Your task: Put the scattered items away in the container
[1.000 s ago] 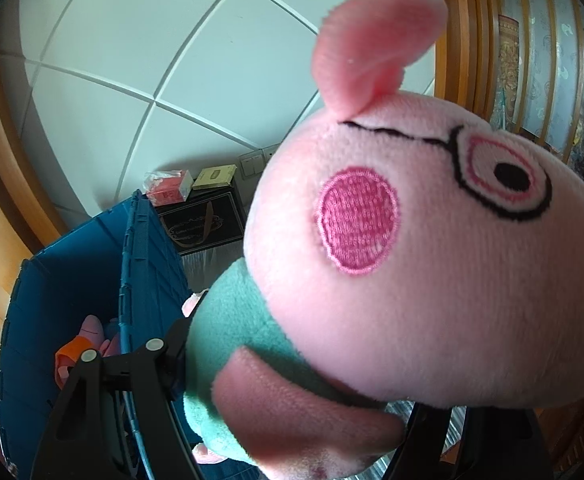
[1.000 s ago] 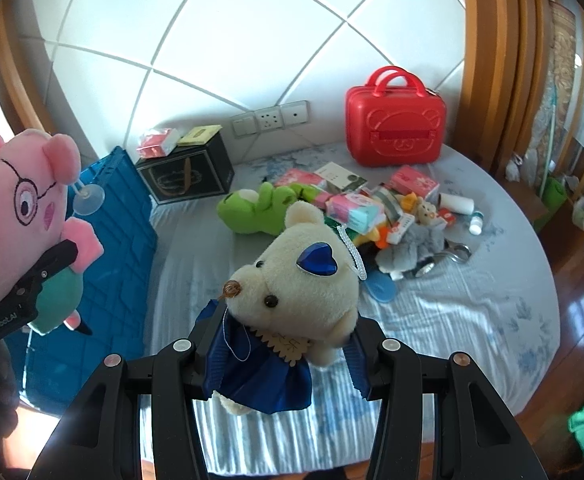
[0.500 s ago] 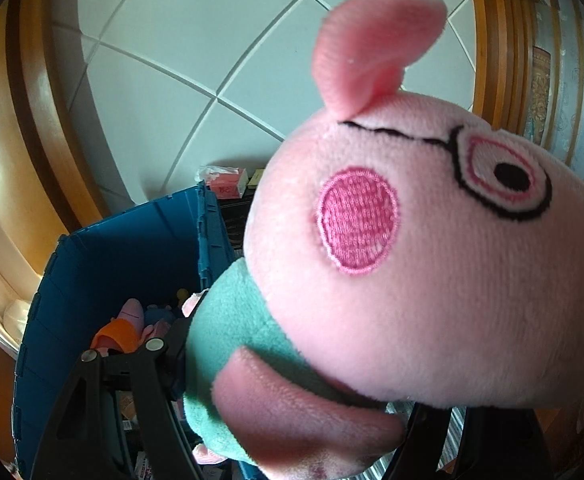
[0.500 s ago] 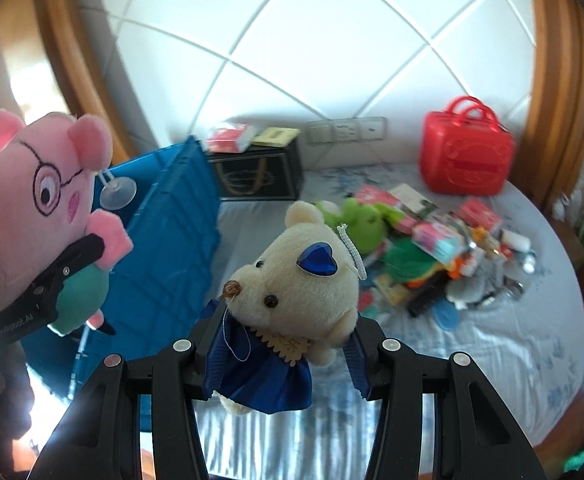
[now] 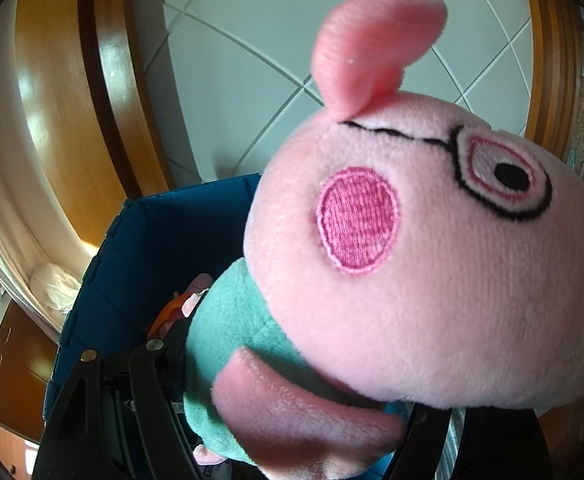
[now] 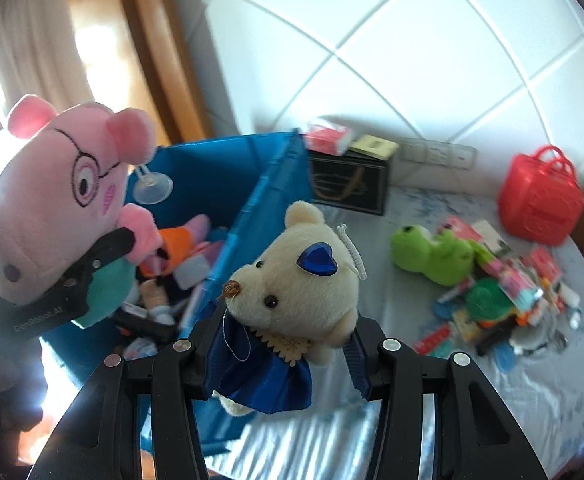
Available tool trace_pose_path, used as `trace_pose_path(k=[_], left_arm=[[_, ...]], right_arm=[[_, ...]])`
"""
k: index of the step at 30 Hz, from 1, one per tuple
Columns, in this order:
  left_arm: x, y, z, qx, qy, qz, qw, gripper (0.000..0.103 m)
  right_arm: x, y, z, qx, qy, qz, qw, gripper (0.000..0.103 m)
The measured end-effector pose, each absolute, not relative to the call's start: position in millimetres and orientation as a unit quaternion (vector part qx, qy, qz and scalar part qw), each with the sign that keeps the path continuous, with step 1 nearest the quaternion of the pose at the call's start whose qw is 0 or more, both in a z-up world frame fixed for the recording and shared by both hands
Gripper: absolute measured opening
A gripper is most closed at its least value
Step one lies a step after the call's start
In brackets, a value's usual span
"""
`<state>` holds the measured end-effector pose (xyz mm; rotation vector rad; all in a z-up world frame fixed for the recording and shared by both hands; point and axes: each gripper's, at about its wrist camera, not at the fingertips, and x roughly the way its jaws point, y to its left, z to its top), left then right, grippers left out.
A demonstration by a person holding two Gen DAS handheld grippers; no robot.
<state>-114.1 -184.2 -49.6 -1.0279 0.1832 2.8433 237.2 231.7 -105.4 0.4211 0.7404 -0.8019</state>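
Observation:
My left gripper (image 5: 292, 392) is shut on a pink pig plush (image 5: 431, 260) with glasses and a teal shirt, held above the open blue bin (image 5: 152, 240). In the right wrist view the pig (image 6: 52, 200) hangs over the bin (image 6: 268, 184), which holds several toys. My right gripper (image 6: 284, 356) is shut on a cream teddy bear (image 6: 295, 276) in a blue dress, held above the bed beside the bin's near wall.
A green frog plush (image 6: 431, 252) and a pile of small items (image 6: 511, 300) lie on the bed sheet. A red case (image 6: 539, 204) stands at the back right. A black box (image 6: 347, 184) with small boxes on top sits by the wall.
Both grippers have swung left toward the blue bin with their plush toys. The pig is now over the bin's opening, and the bin's contents show in the right wrist view.

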Motion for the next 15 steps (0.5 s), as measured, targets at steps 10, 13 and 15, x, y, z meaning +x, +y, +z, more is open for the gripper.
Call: trace_pose_path(k=[10, 13, 15], left_arm=[[-116.0, -251.9, -54.9, -0.346, 0.041, 0.937, 0.023, 0.075], [-119.0, -269.0, -60.1, -0.35, 0.035, 0.936, 0.016, 0.075], [-119.2, -279.9, -63.1, -0.355, 0.03, 0.934, 0.011, 0.075]], right_arm=[[329.6, 257.9, -113.6, 0.171, 0.369, -0.327, 0.853, 0.049], [347.1, 263.4, -117.9, 0.168, 0.374, -0.321, 0.854, 0.049], [356.7, 264.3, -121.8, 0.171, 0.377, -0.317, 0.853, 0.049]])
